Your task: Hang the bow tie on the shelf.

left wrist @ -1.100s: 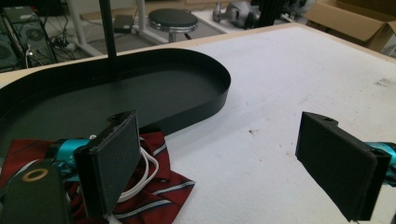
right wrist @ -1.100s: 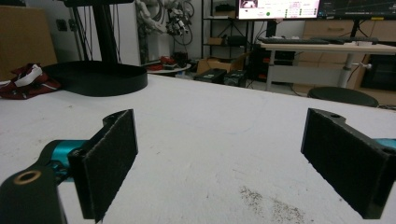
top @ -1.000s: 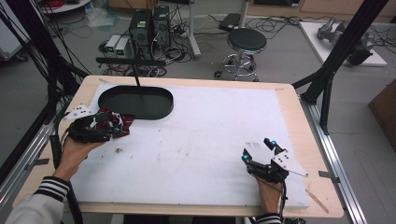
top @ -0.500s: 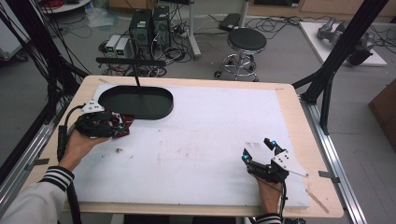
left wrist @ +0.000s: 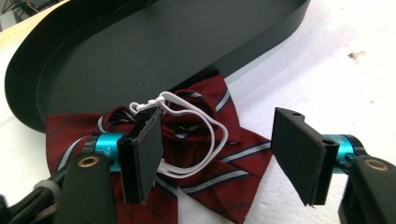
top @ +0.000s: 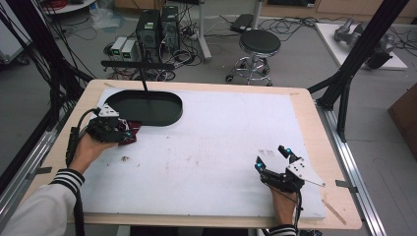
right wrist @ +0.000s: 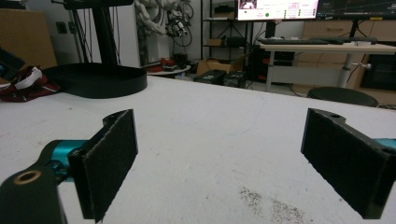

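A dark red bow tie (left wrist: 243,163) with pale stripes and a white elastic loop (left wrist: 223,135) lies on the white table top, touching the rim of a black oval tray (left wrist: 154,51). My left gripper (left wrist: 219,156) is open, one jaw on each side of the bow tie, its left pad (left wrist: 144,154) against the elastic. From above, the left gripper (top: 122,132) sits just in front of the tray (top: 145,107) with the bow tie (top: 133,130) at its tips. My right gripper (top: 270,157) rests open near the front right. Nothing lies between the jaws of that gripper (right wrist: 219,158).
A black post (top: 143,81) with a crossbar rises from the tray's back. The white foam sheet (top: 221,142) covers the wooden table (top: 322,147). A stool (top: 259,42) and computer boxes (top: 157,27) stand on the floor beyond. In the right gripper view the tray (right wrist: 100,77) and bow tie (right wrist: 25,84) lie far left.
My left gripper has slid a little to the right toward the tray, and the bow tie has shifted with it. The right gripper has stayed put.
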A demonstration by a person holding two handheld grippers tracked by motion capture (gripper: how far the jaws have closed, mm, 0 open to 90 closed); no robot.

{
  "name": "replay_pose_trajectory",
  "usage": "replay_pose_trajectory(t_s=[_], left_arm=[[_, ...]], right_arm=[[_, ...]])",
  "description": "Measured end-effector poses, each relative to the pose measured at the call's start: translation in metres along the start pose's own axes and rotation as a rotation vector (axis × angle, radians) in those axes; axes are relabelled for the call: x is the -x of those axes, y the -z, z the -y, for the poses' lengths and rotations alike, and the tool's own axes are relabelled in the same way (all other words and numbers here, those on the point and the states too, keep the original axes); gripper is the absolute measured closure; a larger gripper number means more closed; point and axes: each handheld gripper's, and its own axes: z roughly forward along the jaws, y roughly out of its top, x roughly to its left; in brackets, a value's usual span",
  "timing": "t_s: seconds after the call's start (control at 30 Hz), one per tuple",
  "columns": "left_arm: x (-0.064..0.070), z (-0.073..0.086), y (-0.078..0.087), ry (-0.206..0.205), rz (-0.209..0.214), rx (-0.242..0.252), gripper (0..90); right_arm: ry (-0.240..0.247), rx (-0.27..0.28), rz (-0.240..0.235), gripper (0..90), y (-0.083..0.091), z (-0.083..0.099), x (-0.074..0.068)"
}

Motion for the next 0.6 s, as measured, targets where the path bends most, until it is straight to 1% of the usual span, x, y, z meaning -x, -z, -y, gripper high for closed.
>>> replay_pose_trajectory(t_s=[0.03, 0.07, 0.1, 0.13, 0.17, 0.23, 0.3, 0.33, 0.37, 0.4, 0.5, 0.53, 0.6], left_arm=[[0.000, 0.000, 0.000, 0.000, 0.000, 0.000, 35.4], [0.001, 0.000, -0.002, -0.004, -0.007, -0.016, 35.8], [0.001, 0.000, -0.002, -0.004, -0.007, -0.016, 36.0], [0.002, 0.000, -0.004, -0.022, -0.010, -0.034, 36.8], [0.002, 0.000, -0.004, -0.022, -0.010, -0.034, 37.1], [0.004, 0.000, -0.006, -0.039, -0.015, -0.041, 38.6], [0.004, 0.000, -0.006, -0.044, -0.015, -0.042, 40.2], [0.006, -0.001, -0.007, -0.057, -0.029, -0.055, 40.4], [0.006, -0.001, -0.007, -0.057, -0.029, -0.055, 40.9], [0.006, -0.001, -0.009, -0.070, -0.034, -0.073, 41.8], [0.008, 0.000, -0.011, -0.076, -0.037, -0.084, 42.4], [0.009, 0.000, -0.013, -0.087, -0.041, -0.091, 42.7], [0.010, -0.001, -0.014, -0.093, -0.046, -0.100, 43.0]], right_arm=[[0.000, 0.000, 0.000, 9.9, 0.000, 0.000, 0.000], [-0.001, 0.000, 0.000, 9.9, 0.000, 0.000, 0.000], [-0.002, -0.001, 0.000, 9.9, 0.000, 0.000, 0.000], [-0.001, 0.000, 0.000, 9.9, 0.000, 0.000, 0.000], [-0.001, 0.000, -0.001, 9.9, 0.000, 0.000, 0.000], [-0.001, 0.000, -0.001, 9.9, 0.000, 0.000, 0.000], [-0.002, 0.000, 0.000, 9.9, 0.000, 0.000, 0.000], [-0.001, 0.000, 0.000, 9.9, 0.000, 0.000, 0.000], [-0.001, 0.000, 0.000, 9.9, 0.000, 0.000, 0.000], [-0.002, 0.000, 0.000, 9.9, 0.000, 0.000, 0.000], [-0.001, 0.000, 0.001, 9.9, 0.000, 0.000, 0.000], [0.000, 0.000, 0.001, 9.9, 0.000, 0.000, 0.000], [0.000, 0.001, 0.001, 9.9, 0.000, 0.000, 0.000]])
